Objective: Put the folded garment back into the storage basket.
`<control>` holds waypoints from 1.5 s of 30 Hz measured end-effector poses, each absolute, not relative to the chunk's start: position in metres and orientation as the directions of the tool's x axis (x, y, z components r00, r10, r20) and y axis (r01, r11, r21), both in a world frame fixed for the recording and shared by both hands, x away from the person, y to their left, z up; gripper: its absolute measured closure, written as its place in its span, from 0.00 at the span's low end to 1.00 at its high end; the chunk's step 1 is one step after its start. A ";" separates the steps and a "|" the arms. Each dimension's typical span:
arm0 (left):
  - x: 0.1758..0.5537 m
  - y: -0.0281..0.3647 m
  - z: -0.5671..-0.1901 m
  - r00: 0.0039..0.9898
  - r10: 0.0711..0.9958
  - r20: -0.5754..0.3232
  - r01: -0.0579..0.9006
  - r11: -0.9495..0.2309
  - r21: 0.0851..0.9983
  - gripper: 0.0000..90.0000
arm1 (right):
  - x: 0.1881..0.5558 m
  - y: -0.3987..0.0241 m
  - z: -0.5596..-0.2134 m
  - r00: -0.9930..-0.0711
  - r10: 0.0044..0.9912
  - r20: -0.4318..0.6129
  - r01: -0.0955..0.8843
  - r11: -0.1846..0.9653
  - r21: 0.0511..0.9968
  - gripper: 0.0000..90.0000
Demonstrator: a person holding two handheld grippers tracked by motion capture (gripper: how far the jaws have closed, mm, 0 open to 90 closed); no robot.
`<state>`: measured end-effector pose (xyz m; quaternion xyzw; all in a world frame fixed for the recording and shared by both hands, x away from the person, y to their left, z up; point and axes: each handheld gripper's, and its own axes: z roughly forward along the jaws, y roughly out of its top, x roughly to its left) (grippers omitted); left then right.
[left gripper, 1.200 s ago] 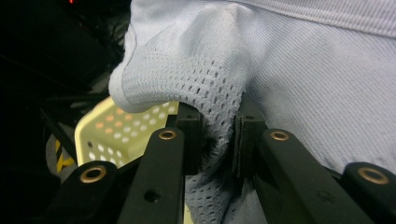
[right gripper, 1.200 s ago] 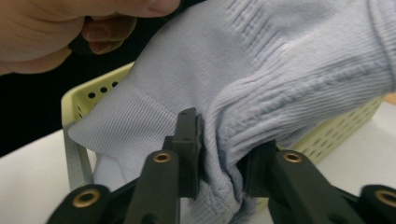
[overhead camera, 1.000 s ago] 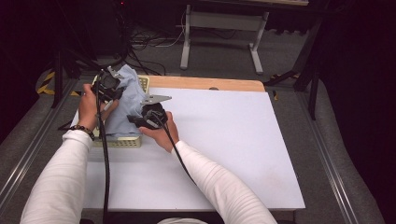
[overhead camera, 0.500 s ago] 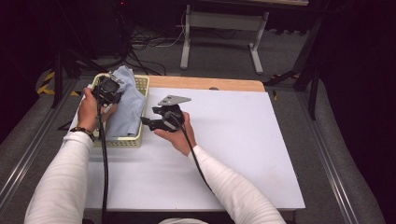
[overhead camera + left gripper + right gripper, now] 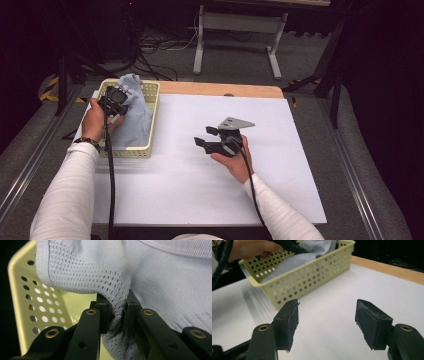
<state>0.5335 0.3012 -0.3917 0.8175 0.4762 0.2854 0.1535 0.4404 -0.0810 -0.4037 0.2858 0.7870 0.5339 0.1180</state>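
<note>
Cloth [image 5: 134, 117]: pale blue knit, partly mesh, lying mostly inside the basket [image 5: 150, 95] with one bunched end raised toward the far rim.
Left gripper [image 5: 116, 101]: clamped on a fold of the cloth; in the left gripper view the fabric [image 5: 117, 312] is pinched tight between the two pads, with the basket wall [image 5: 32, 310] just beside it.
Left hand [image 5: 94, 119]: over the near-left part of the basket, tool pointing down into it.
Right gripper [image 5: 207, 139]: jaws wide apart and holding nothing; they have just been opening, and nothing lies between them. In the right gripper view the pads [image 5: 291, 320] stand over bare tabletop.
Right hand [image 5: 235, 160]: out over the middle of the table [image 5: 175, 200], well apart from the basket.
Basket: yellow, perforated, at the far-left corner of the white top.
Done, as I judge it: the cloth is gathered into the basket, and the right tool has let go of it.
Left: the raised end looks not yet tucked down, and the left tool has yet to release.
Cloth to grippers: gripped by the left, well clear of the right.
</note>
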 end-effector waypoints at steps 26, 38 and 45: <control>0.547 0.300 -0.419 0.398 0.871 0.288 0.738 -0.490 0.464 0.87 | 0.391 -0.199 -0.430 -0.702 0.712 0.019 0.368 0.340 0.866 0.36; 0.546 0.300 -0.417 0.398 0.869 0.295 0.736 -0.494 0.463 0.87 | 0.375 -0.201 -0.429 -0.699 0.706 -0.114 0.244 0.385 0.890 0.35; 0.545 0.300 -0.414 0.382 0.875 0.297 0.734 -0.482 0.479 0.85 | 0.367 -0.197 -0.432 -0.703 0.696 -0.144 0.221 0.407 0.886 0.33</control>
